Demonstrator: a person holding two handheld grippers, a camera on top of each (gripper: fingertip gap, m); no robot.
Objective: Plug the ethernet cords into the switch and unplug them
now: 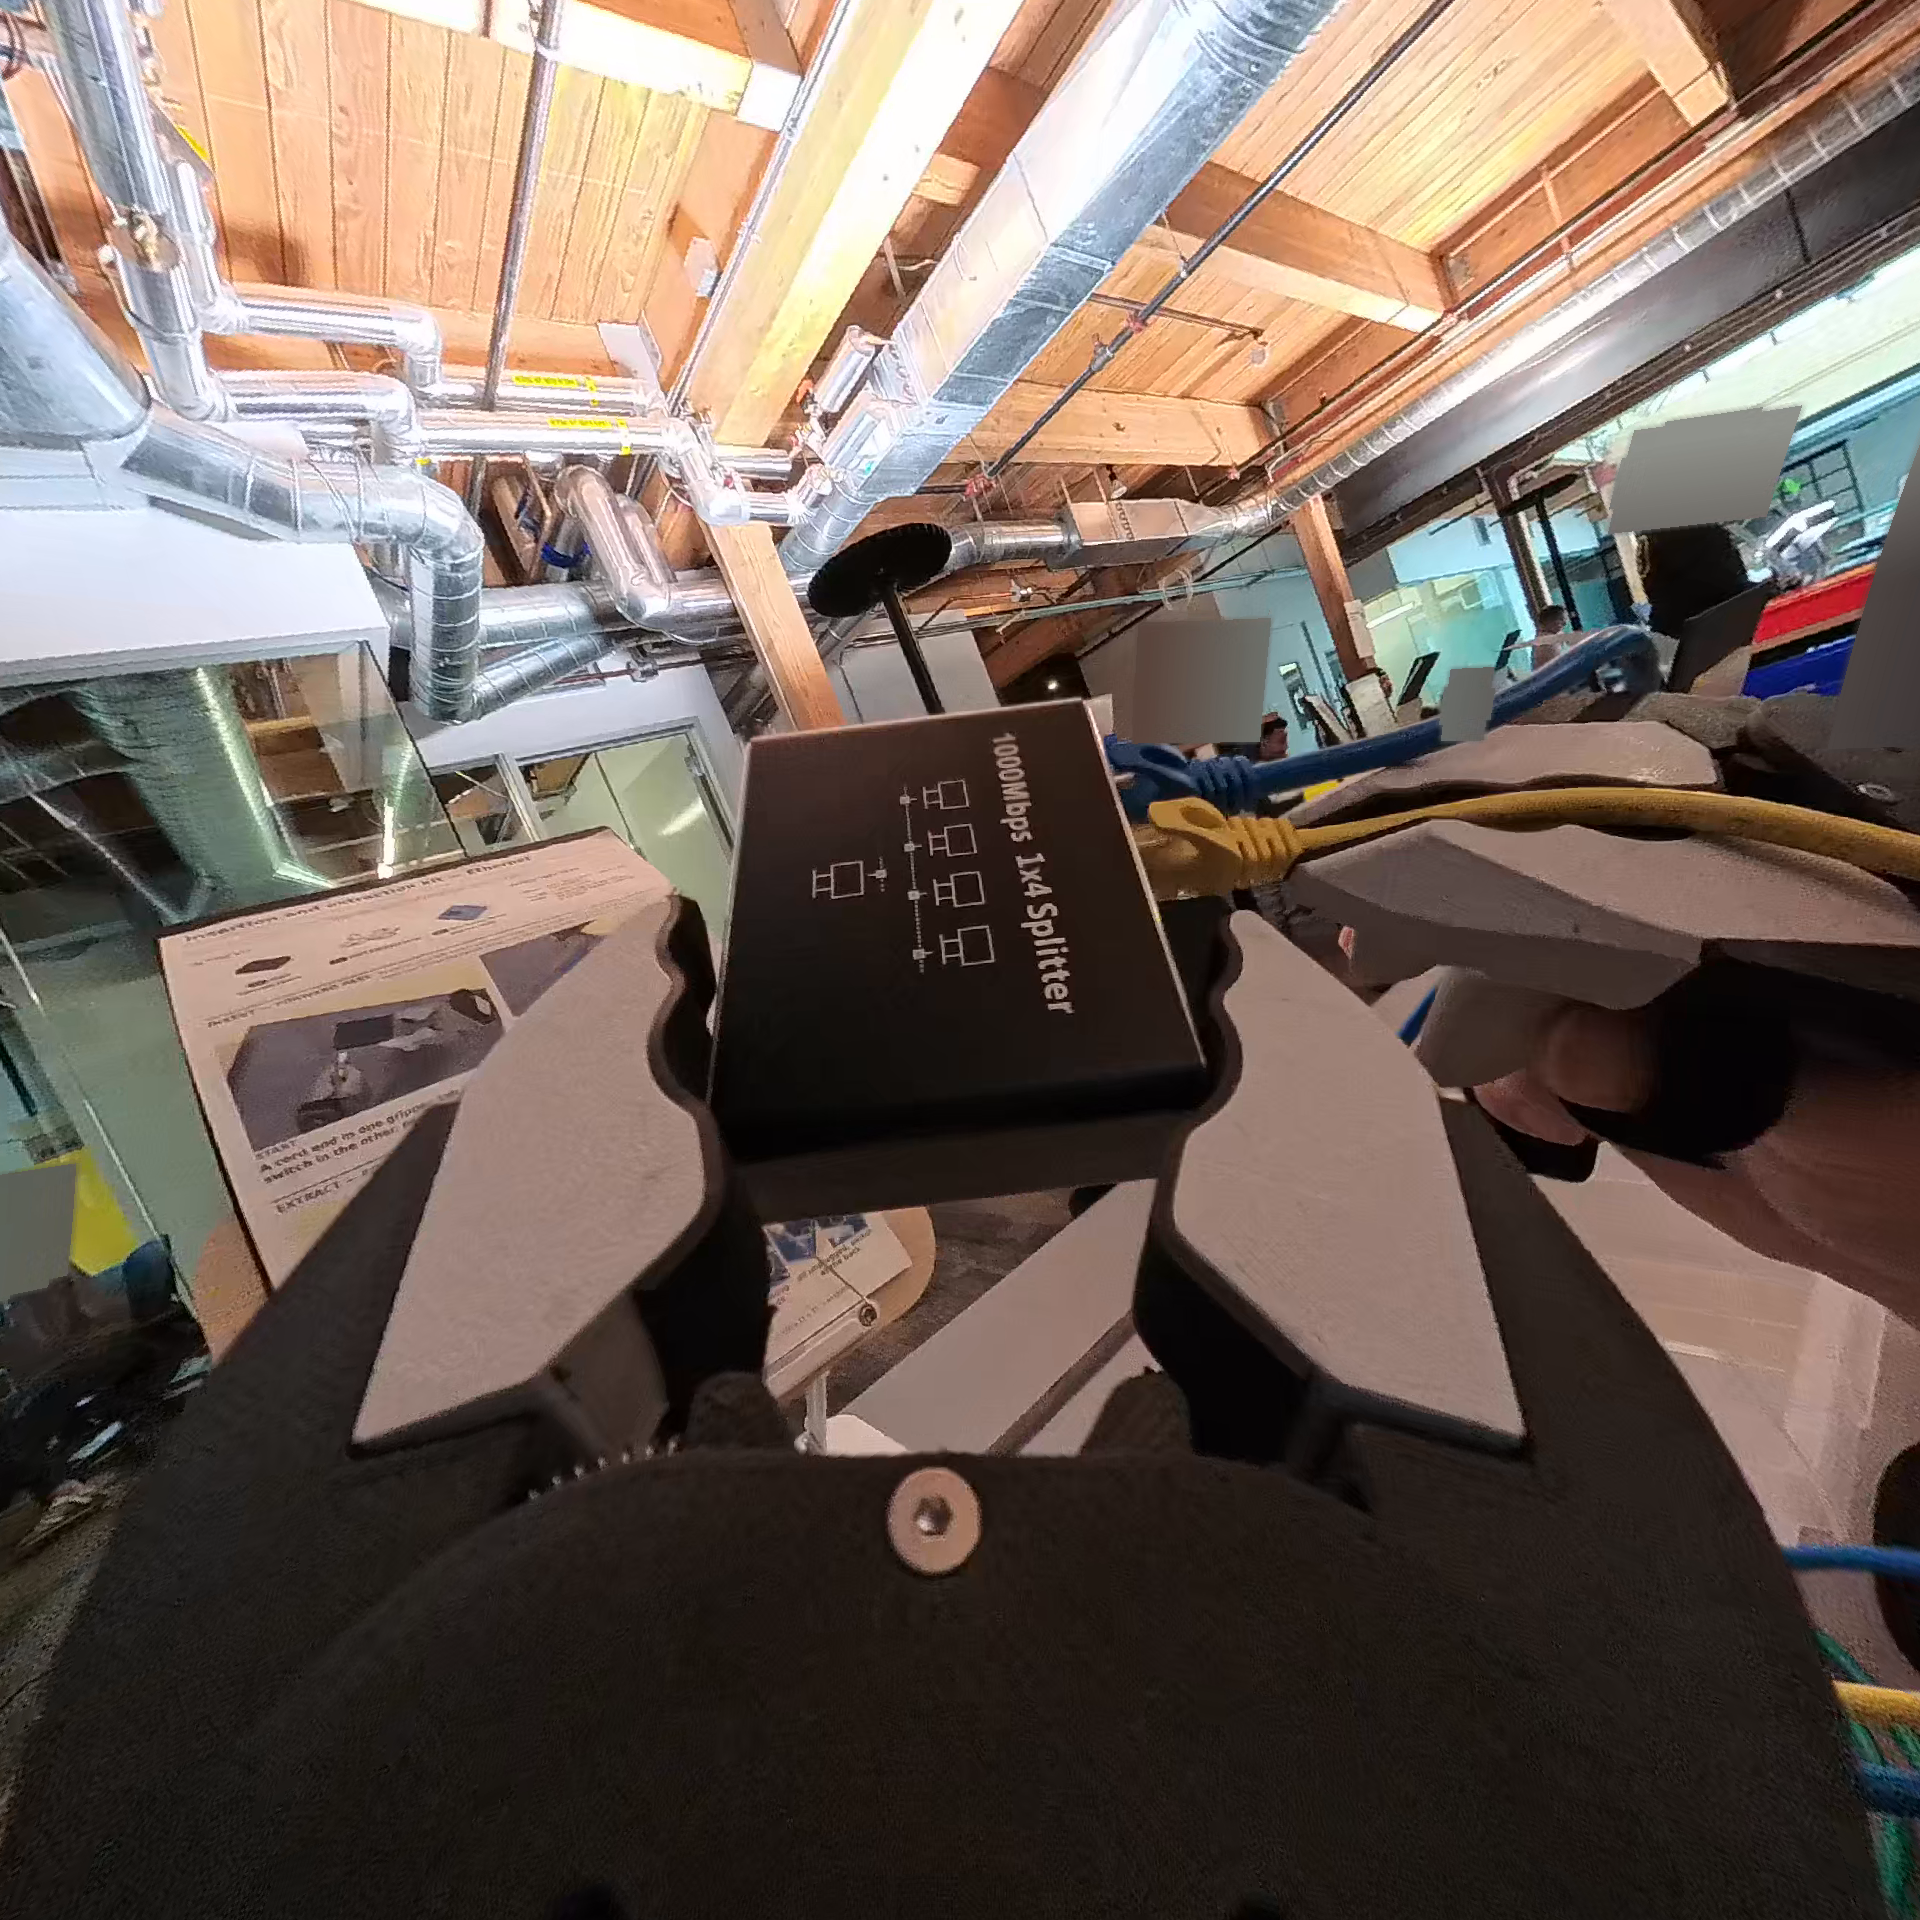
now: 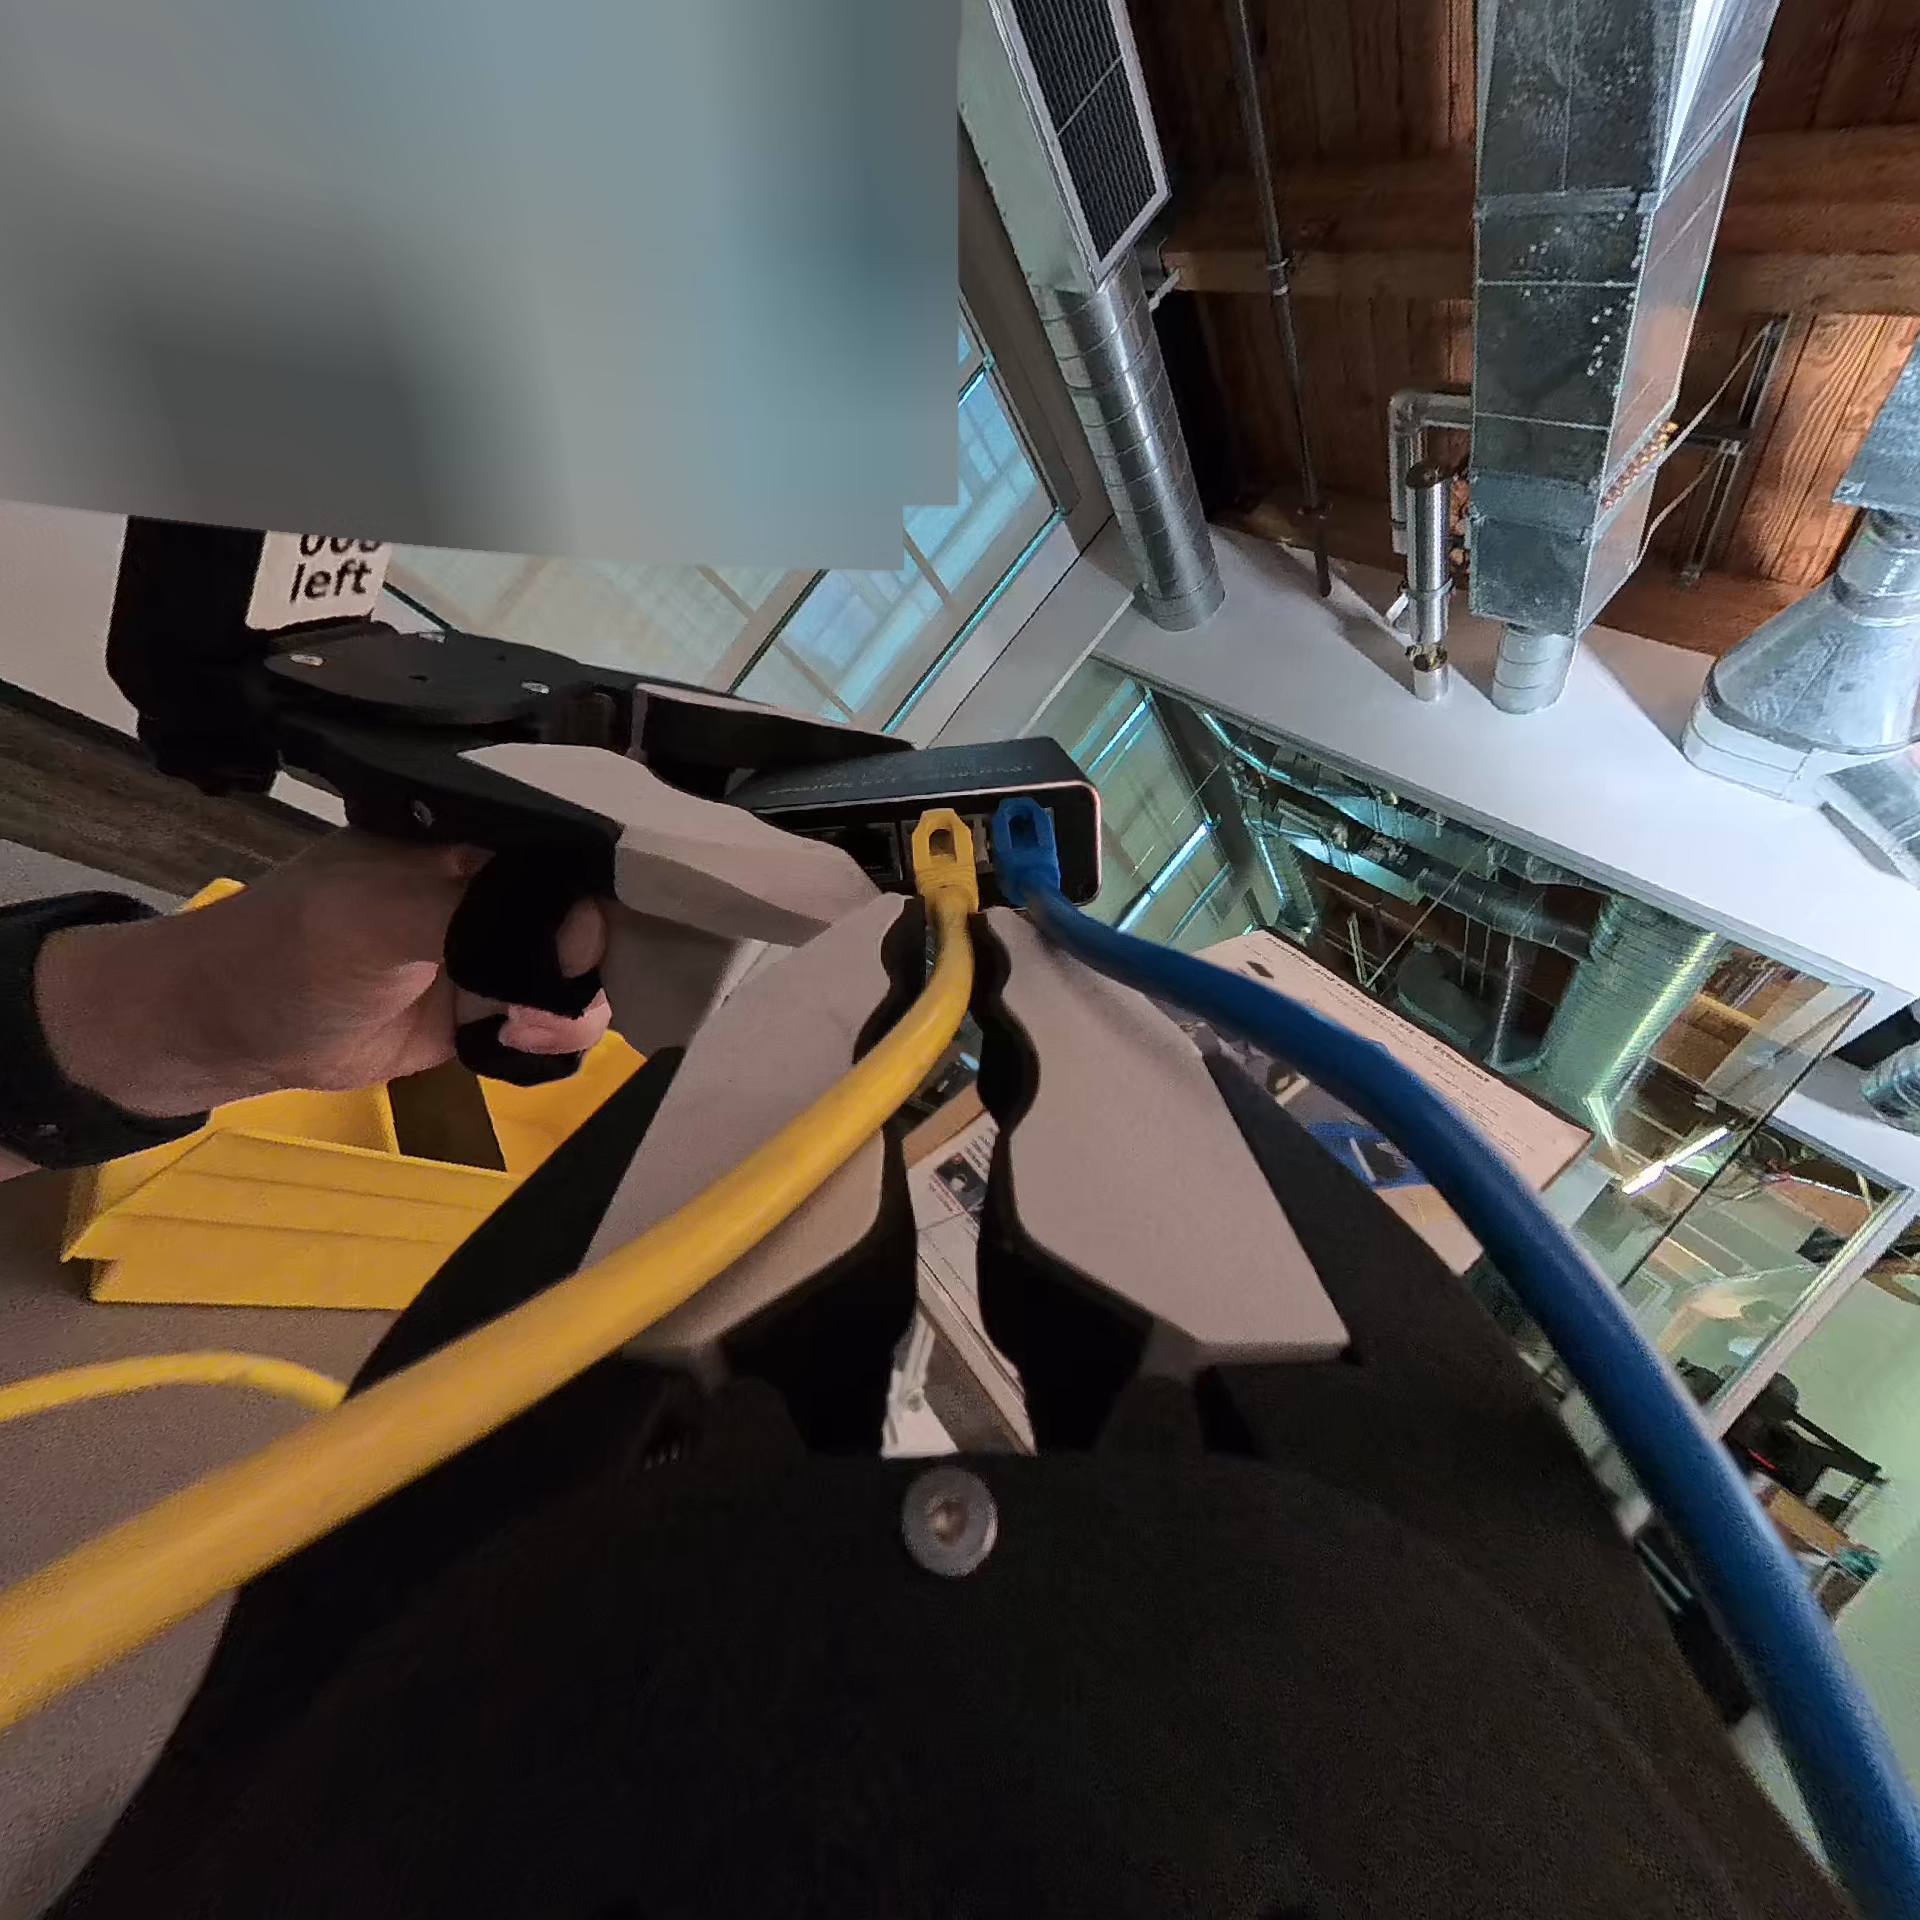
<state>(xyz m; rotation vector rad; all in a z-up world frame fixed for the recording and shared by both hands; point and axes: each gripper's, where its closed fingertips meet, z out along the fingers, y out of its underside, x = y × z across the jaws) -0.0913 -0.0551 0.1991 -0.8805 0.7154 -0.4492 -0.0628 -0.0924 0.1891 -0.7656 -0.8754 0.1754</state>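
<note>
Switch point(image 1: 951, 925) sits between the two fingers of the left gripper point(image 1: 951, 1023), touching both, raised clear of the table, port face turned toward the right gripper point(image 2: 951, 951). Two cords seated in adjacent ports: first cord point(image 2: 940, 883) in the inner port, second cord point(image 2: 1023, 852) just beside it, nearer the switch's end. First cord runs back between the right gripper's fingers; second cord passes outside them, to their right. Instruction sheet point(image 1: 416, 997) stands behind and left of the switch. Bin point(image 2: 301, 1184) lies below the left gripper's handle.
</note>
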